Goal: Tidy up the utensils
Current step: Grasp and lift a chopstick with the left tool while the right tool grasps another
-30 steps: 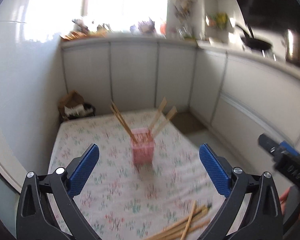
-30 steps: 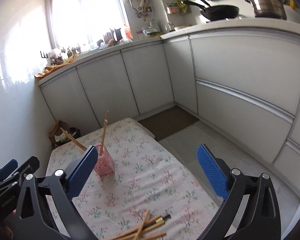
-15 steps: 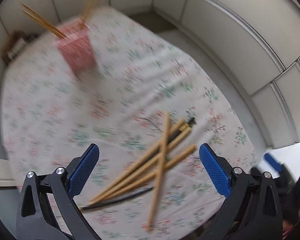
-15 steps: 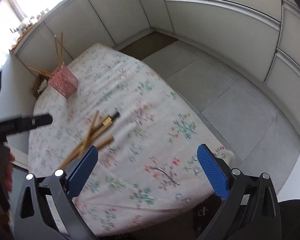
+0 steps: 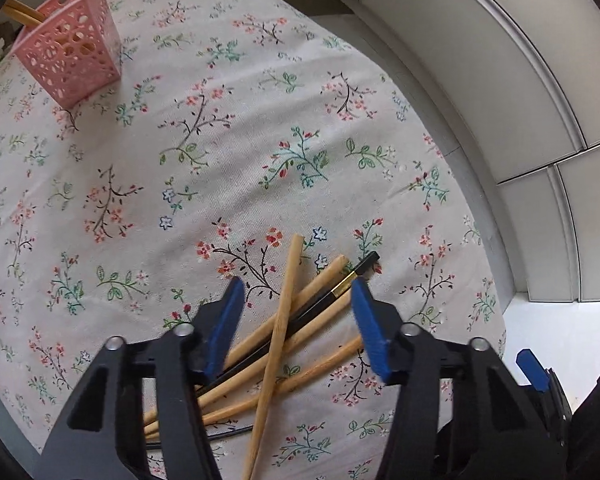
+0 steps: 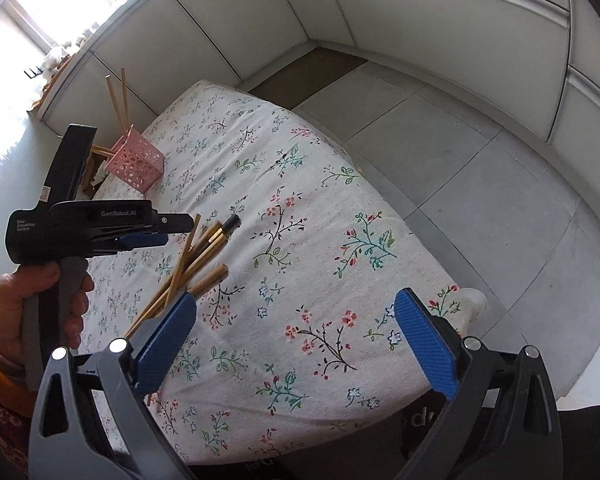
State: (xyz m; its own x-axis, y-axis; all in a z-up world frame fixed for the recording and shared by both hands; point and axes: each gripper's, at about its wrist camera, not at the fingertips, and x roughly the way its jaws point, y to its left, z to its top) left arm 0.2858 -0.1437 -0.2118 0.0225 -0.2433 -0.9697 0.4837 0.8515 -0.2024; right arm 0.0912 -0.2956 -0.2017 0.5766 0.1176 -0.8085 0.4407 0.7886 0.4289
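A loose pile of wooden chopsticks (image 5: 278, 340) with one black chopstick (image 5: 340, 286) lies on the floral tablecloth (image 5: 220, 140). My left gripper (image 5: 296, 316) is open, its blue pads either side of the pile, close above it. A pink perforated holder (image 5: 70, 50) with several chopsticks stands at the far left. In the right wrist view the pile (image 6: 192, 264), the holder (image 6: 136, 166) and the left gripper (image 6: 156, 232) show. My right gripper (image 6: 296, 344) is open and empty above the table's near edge.
White cabinet doors (image 6: 440, 28) and a grey tiled floor (image 6: 480, 168) run along the table's right side. A window (image 6: 40, 12) and cluttered counter lie beyond the holder. The person's hand (image 6: 32, 308) holds the left gripper's handle.
The left gripper dropped down to the chopstick pile and its jaws narrowed around it. The right gripper tilted down toward the table edge.
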